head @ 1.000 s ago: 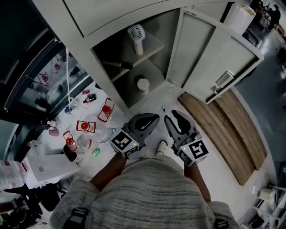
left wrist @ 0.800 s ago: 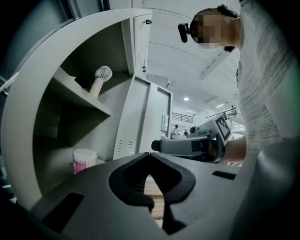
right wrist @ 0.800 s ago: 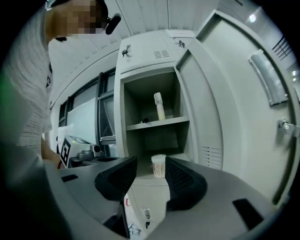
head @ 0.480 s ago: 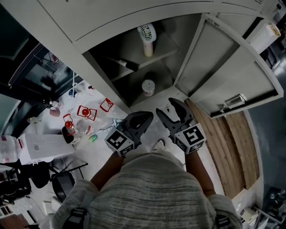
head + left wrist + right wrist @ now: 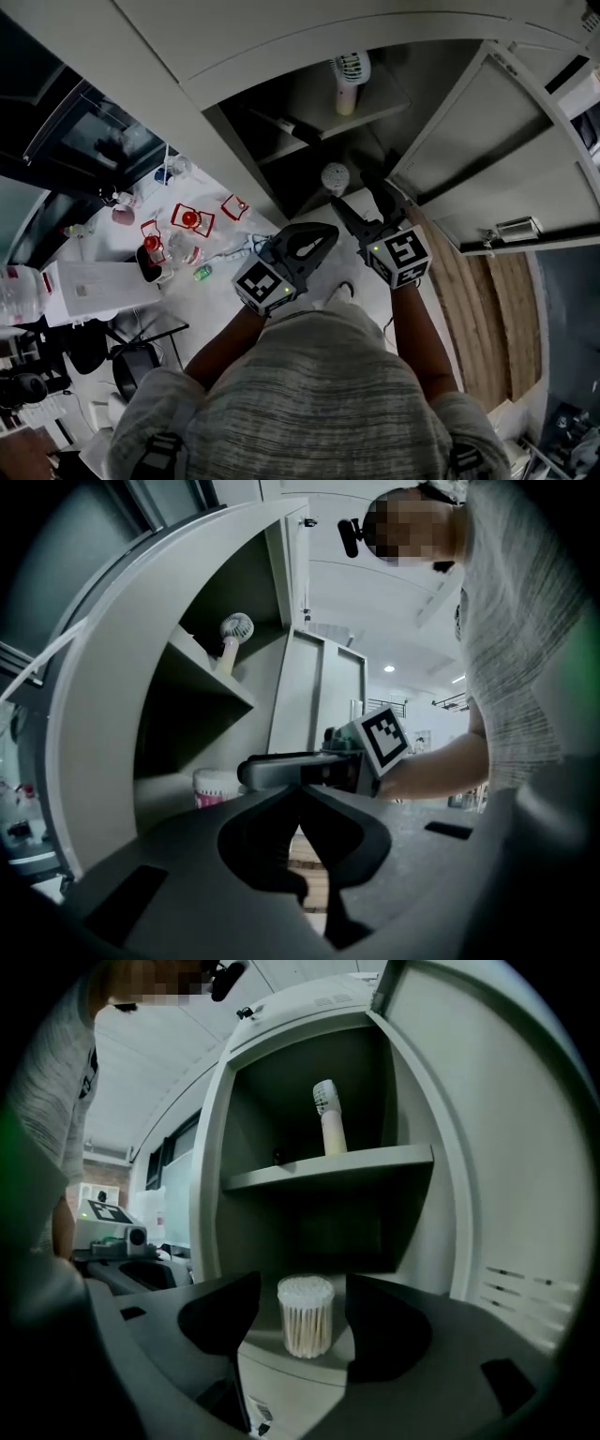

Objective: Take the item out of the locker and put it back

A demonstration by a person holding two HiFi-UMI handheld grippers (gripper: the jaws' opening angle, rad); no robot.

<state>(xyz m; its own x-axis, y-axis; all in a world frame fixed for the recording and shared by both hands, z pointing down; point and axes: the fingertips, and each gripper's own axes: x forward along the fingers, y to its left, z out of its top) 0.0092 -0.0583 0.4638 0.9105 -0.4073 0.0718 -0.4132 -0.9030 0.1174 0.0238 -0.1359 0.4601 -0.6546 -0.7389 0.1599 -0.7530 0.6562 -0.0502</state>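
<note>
On lower locker (image 5: pixel 412 1241) shelf: cotton-swab jar (image 5: pixel 306 1314), upright, framed between right gripper (image 5: pixel 354 190) jaws, untouched; jaws just opened wide. Left gripper (image 5: pixel 300 794) pressed together, empty, alongside right. Upper shelf: probably handheld fan (image 5: pixel 348 77), upright.

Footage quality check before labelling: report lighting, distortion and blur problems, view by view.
Head view: fisheye bows the locker frame, and its inside sits in shadow. Left gripper view: black vignetted corners, bright ceiling against the dim locker interior. Right gripper view: cotton swab jar sharp and lit, the compartment behind it nearly black.
</note>
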